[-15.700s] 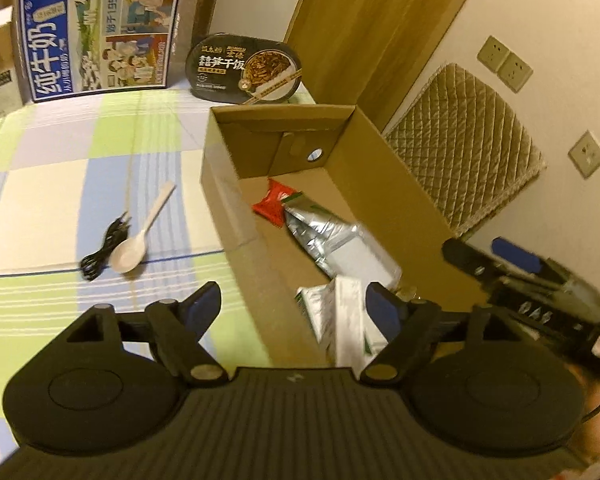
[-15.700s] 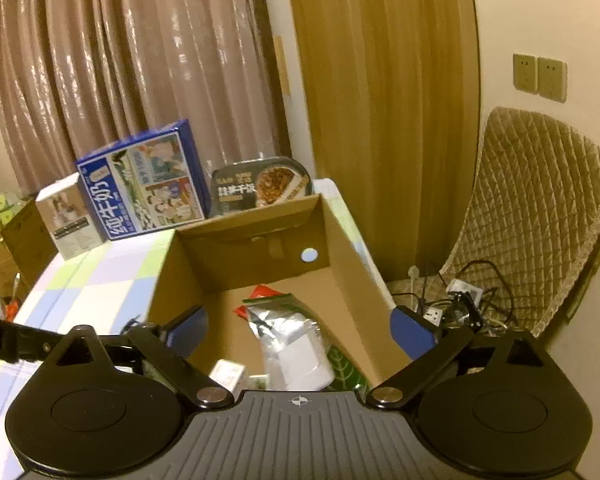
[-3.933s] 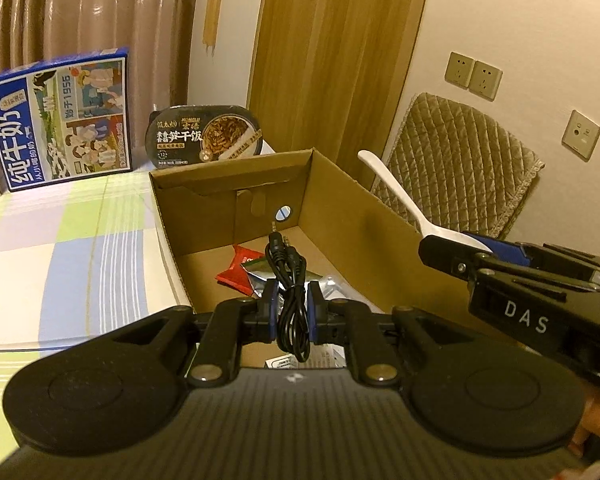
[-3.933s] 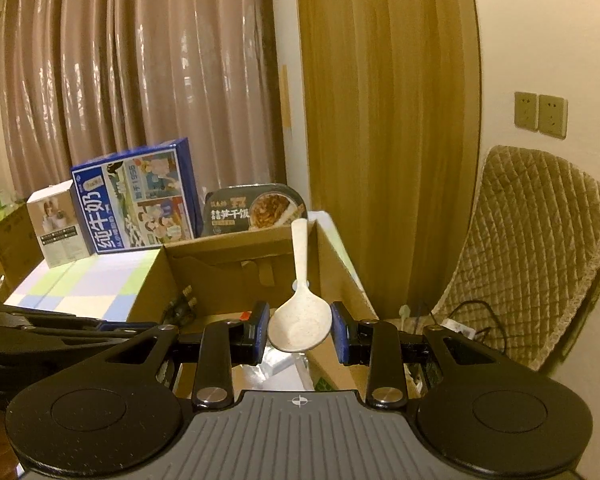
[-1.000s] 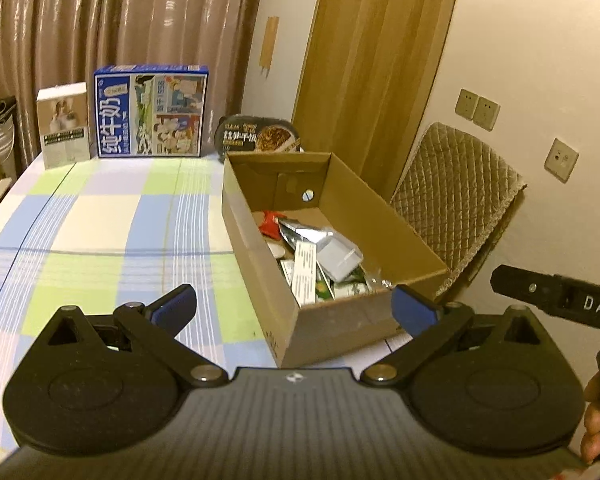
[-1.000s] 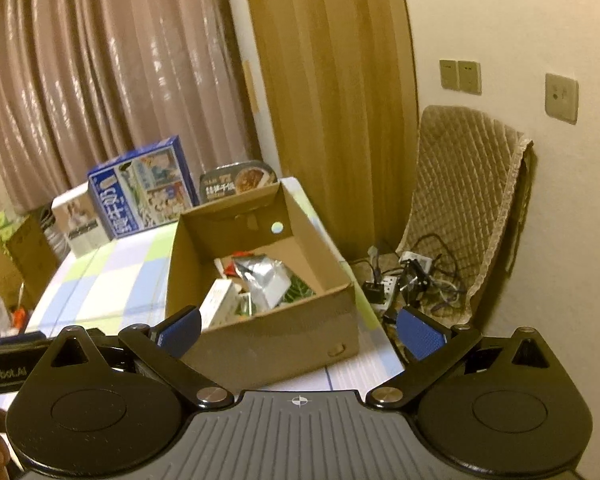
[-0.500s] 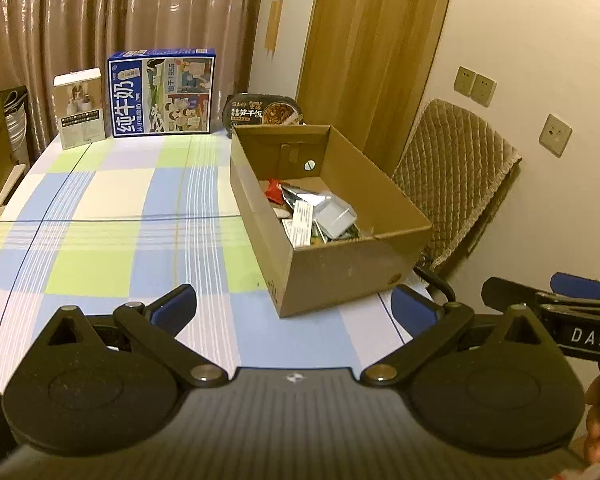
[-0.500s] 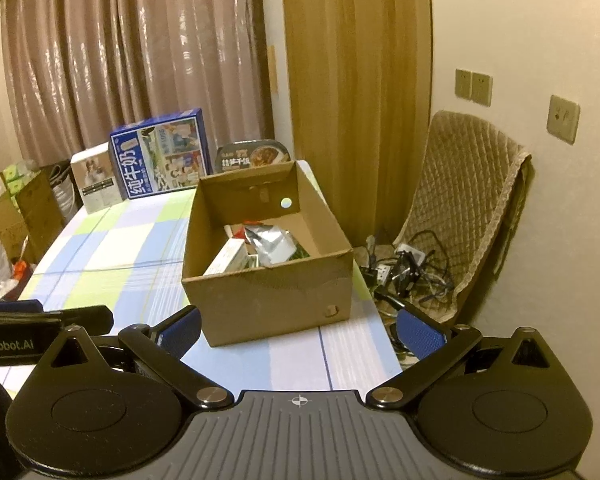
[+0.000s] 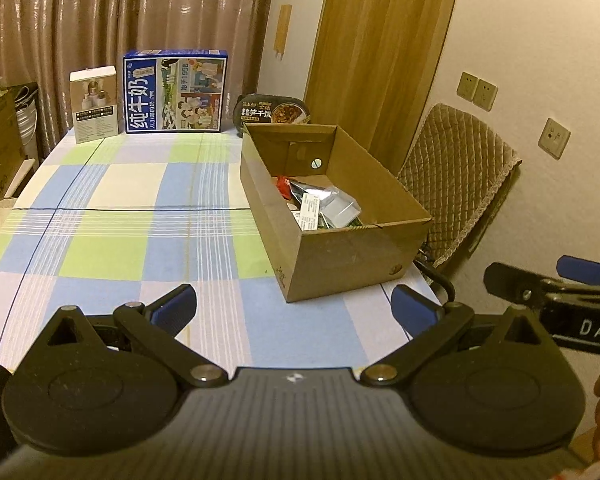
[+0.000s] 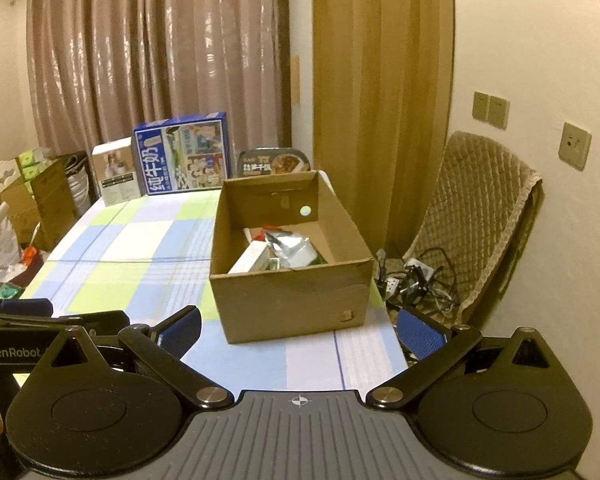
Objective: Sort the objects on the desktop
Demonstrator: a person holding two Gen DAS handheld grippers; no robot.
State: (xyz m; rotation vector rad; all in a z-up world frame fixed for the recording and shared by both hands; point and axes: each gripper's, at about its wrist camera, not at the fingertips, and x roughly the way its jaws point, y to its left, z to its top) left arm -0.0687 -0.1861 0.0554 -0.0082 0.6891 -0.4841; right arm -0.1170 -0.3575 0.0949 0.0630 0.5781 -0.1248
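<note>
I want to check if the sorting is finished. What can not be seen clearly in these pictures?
- Bottom of the cardboard box, right wrist view: its near wall hides it.
- Items beneath the silver pouch, left wrist view: buried.
- Near table edge, both views: hidden behind the left gripper and right gripper.

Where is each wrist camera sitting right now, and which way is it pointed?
Left wrist: on the left gripper, jaws open, looking across the checked tablecloth at the cardboard box; right gripper at right edge.
Right wrist: on the right gripper, open, facing the box head-on; left gripper at left edge.
Shared: box, blue milk carton.
</note>
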